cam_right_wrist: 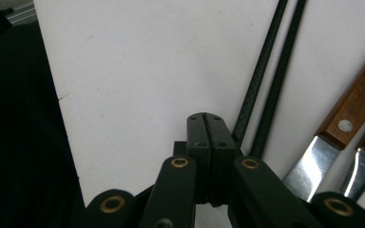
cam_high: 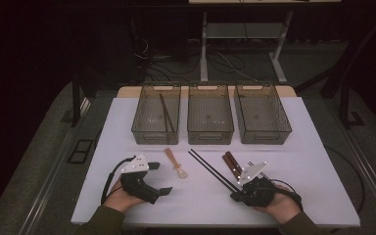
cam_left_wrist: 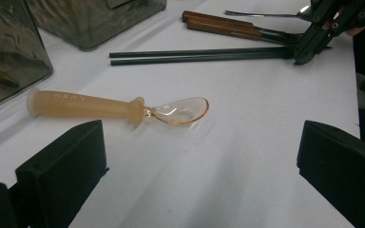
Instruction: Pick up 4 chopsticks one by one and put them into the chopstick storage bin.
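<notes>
Left claw (cam_left_wrist: 197, 175) gaping near spoon (cam_left_wrist: 119, 107), right claw (cam_right_wrist: 208, 128) closed, seemingly empty, beside chopsticks (cam_right_wrist: 266, 80)

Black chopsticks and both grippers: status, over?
Left gripper open, jaws empty, aimed at the amber spoon. Right gripper shut, empty, tip beside the black chopsticks, which lie flat on the table. Wooden-handled knives close alongside.

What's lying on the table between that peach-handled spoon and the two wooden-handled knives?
In the high view, a pair of black chopsticks lies slantwise between the spoon and the knives. The rest is bare white table.
</notes>
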